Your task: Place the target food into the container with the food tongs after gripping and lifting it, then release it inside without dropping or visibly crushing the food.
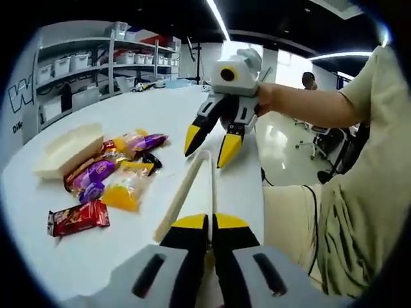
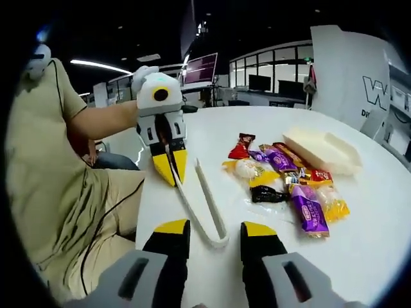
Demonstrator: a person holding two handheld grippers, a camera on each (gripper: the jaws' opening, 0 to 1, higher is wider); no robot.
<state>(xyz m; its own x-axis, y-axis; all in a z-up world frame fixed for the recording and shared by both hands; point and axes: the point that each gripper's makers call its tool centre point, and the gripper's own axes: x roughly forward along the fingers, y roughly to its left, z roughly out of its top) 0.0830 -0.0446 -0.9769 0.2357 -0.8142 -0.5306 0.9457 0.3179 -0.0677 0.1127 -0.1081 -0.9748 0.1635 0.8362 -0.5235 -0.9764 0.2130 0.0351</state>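
We read this as the tong pickup step. The left gripper [image 2: 169,168], jaws closed, pinches one arm of the food tongs [image 2: 204,208] on the counter [image 2: 372,244]. The right gripper [image 1: 209,142] hangs open just above the tongs. Wrapped snacks [image 2: 282,183] lie beside the tongs; the container [image 2: 324,151] sits beyond them, empty. Next: raise the tongs and settle a working grip.

Opposed low views — shared table [image 1: 128,256]
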